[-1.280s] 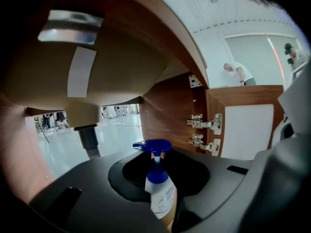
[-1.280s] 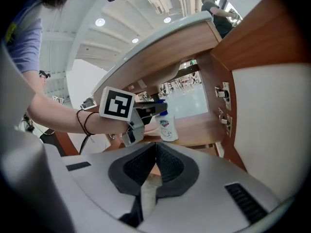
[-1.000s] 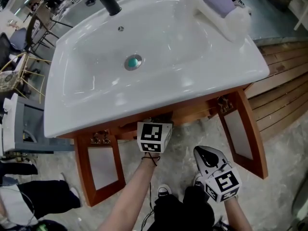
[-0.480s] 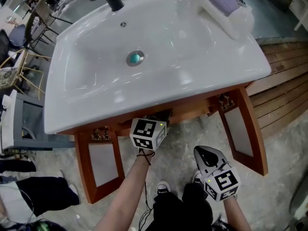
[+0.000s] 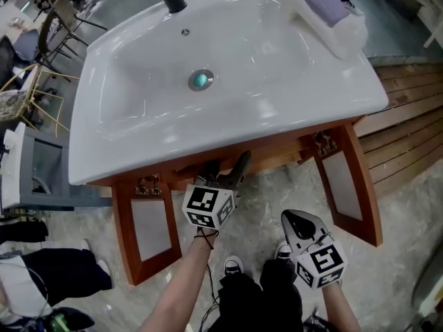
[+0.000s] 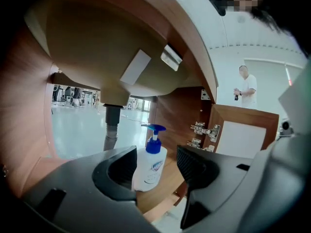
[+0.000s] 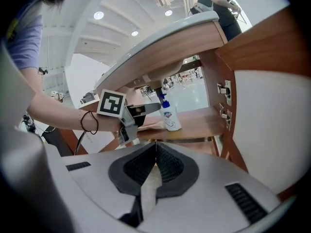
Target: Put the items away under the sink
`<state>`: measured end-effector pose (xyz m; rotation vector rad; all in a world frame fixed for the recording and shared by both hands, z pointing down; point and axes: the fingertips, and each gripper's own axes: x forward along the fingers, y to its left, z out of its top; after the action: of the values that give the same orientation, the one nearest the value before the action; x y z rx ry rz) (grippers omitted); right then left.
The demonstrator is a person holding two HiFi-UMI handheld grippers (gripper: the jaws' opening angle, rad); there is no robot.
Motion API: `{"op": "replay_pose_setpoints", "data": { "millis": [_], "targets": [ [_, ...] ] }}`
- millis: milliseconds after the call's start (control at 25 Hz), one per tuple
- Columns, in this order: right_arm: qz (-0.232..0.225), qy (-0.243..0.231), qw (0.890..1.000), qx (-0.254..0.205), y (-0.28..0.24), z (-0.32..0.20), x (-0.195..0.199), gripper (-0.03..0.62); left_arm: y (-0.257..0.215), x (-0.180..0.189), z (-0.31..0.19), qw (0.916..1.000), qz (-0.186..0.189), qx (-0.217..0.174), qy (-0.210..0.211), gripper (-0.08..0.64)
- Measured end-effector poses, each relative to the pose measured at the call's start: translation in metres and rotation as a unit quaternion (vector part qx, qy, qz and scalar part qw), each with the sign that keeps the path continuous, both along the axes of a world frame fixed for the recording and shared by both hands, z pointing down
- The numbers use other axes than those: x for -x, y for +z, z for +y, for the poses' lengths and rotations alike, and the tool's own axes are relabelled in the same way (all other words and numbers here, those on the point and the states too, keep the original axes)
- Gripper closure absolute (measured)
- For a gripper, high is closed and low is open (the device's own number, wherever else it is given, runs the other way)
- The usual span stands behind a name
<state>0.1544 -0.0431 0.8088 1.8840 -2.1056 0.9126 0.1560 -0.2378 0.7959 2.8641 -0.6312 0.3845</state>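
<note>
Left gripper (image 5: 225,170) has drawn back, jaws wide, empty. Soap bottle (image 6: 149,168) stands upright on bench (image 6: 171,176) under sink (image 5: 138,137). Right gripper (image 7: 155,147) closed, empty. I judge bottle light, rigid, slick; grip mid-body, never pump (image 6: 154,130).

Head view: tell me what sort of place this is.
Probably a mock-up bathroom vanity in a large open hall or lab, not a home bathroom. The white ceramic sink on its brown wooden cabinet stands free, with dark chairs nearby, and the cabinet's open back shows a wide bright hall.
</note>
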Motion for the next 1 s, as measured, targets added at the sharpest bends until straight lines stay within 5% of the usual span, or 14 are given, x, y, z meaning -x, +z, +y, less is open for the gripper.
{"op": "replay_pose_setpoints", "data": {
  "millis": [400,640,1000],
  "targets": [
    [0.005,-0.036,0.999,0.002,-0.045,0.004,0.021,0.575,-0.028,0.042,0.073,0.9991,-0.015,0.023,0.032,0.359],
    [0.022,-0.081,0.996,0.001,-0.099,0.008,0.046,0.575,-0.100,0.061,0.112,0.9980,0.011,0.002,0.062,0.389],
    [0.045,-0.109,0.992,-0.045,-0.207,0.008,0.069,0.575,-0.229,0.102,0.135,0.9962,0.058,-0.040,0.050,0.430]
  ]
}}
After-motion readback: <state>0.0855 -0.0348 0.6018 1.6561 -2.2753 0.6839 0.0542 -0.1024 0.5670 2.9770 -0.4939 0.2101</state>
